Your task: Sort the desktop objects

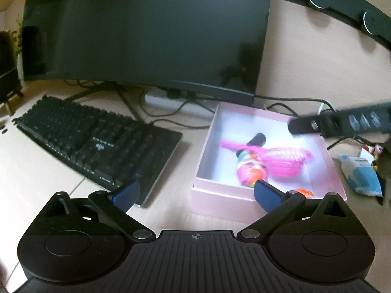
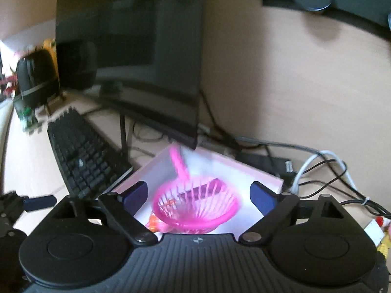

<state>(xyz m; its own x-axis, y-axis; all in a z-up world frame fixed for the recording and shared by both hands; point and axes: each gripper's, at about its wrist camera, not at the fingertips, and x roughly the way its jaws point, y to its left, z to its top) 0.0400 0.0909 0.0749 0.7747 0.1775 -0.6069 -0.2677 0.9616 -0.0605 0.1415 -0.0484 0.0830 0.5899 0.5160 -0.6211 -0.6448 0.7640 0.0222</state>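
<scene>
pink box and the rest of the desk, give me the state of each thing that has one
pink box: lidless, holding items
pink strainer: inside the box
monitor: screen dark
left gripper: open, empty
right gripper: open above the strainer, not gripping it
keyboard: flat on the desk, left of the box

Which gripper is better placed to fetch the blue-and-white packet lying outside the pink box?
Probably the right gripper: open and empty, it reaches in from the packet's side of the pink box. The left gripper, also open, sits nearer the keyboard.
</scene>
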